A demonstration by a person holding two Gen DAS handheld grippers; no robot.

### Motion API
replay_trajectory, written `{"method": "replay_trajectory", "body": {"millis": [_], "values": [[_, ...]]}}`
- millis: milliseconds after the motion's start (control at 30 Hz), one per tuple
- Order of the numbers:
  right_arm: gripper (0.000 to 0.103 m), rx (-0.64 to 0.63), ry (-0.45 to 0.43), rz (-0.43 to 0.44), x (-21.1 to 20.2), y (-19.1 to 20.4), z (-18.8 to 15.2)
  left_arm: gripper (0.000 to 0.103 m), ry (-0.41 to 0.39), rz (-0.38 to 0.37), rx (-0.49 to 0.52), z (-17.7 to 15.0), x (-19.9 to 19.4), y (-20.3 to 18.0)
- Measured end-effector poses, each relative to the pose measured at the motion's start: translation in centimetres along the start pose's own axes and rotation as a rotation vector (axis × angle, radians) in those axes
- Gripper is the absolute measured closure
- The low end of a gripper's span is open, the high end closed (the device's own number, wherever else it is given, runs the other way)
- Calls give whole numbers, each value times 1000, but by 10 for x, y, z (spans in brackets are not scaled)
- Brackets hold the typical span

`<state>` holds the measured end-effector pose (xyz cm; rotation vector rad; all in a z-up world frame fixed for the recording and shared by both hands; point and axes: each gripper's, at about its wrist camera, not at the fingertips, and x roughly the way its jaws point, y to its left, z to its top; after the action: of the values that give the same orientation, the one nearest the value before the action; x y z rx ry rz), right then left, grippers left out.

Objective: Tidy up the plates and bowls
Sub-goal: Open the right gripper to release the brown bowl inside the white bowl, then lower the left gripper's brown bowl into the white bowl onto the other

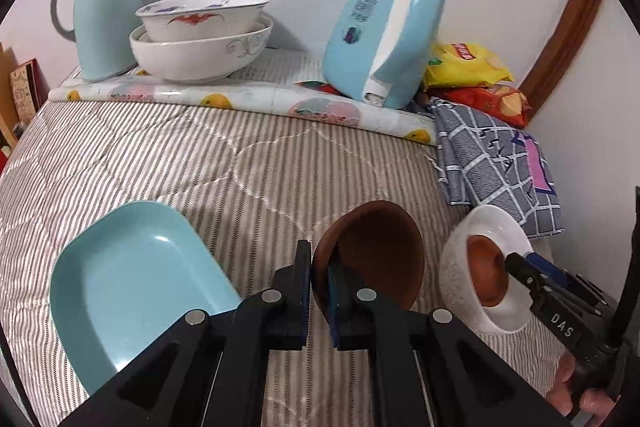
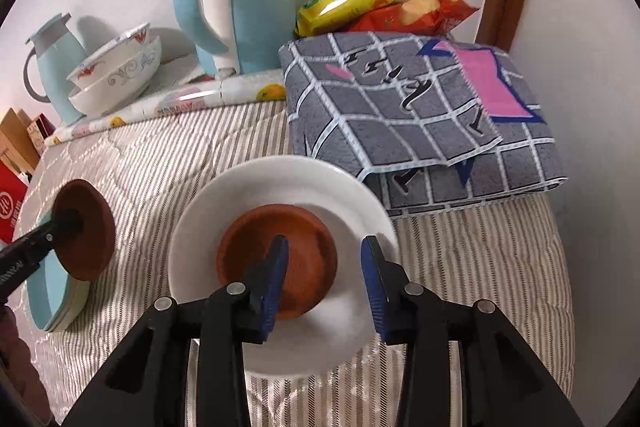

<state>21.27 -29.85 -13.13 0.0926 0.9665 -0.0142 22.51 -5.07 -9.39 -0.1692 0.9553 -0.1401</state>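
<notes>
- The left gripper [image 1: 318, 301] has its fingers pinched tight on the rim of a brown clay bowl [image 1: 372, 255], which stands tilted on edge, lifted off the striped bed cover [image 1: 200, 155], its hollow facing away from the fingers.
- Just left of those fingers, low on the bed, lies a pale blue plate [image 1: 132, 287]; nothing is gripping it.
- The right gripper [image 2: 326, 275] has its fingers parted, the left one over a second brown bowl [image 2: 276, 259], the right one out over the rim of the white plate [image 2: 280, 183]. The pads do not look to be pressing on anything.
- That second bowl sits upright inside the white plate, directly below and ahead of the right fingers.
- The relation that matters, as I judge it: the held bowl lies well to the left of the white plate, with open bed between them. If it is to nest in its twin, the left hand has to travel right toward the right fingers and level the bowl.
- The right hand is nearer the stack; it would need to clear out first.
- Far ahead of both fingers, two patterned bowls [image 1: 200, 39] are nested by a blue flask [image 1: 108, 7].
</notes>
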Motion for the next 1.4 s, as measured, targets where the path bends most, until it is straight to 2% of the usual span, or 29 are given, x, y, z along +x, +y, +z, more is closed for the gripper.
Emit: {"method": "replay_trajectory", "body": {"millis": [333, 467, 700, 1000, 1400], "values": [[65, 75, -77, -2, -39, -38, -7, 95, -42, -14, 73, 3, -19, -45], [65, 103, -91, -21, -49, -58, -17, 95, -31, -46, 99, 0, -21, -62], [65, 154, -98, -55, -60, -88, -36, 95, -29, -49, 146, -4, -20, -87], [65, 174, -89, -95, -63, -110, -53, 95, 3, -73, 175, -5, -4, -109], [65, 210, -58, -92, -53, -126, -63, 95, 66, -86, 187, -6, 30, -128]]}}
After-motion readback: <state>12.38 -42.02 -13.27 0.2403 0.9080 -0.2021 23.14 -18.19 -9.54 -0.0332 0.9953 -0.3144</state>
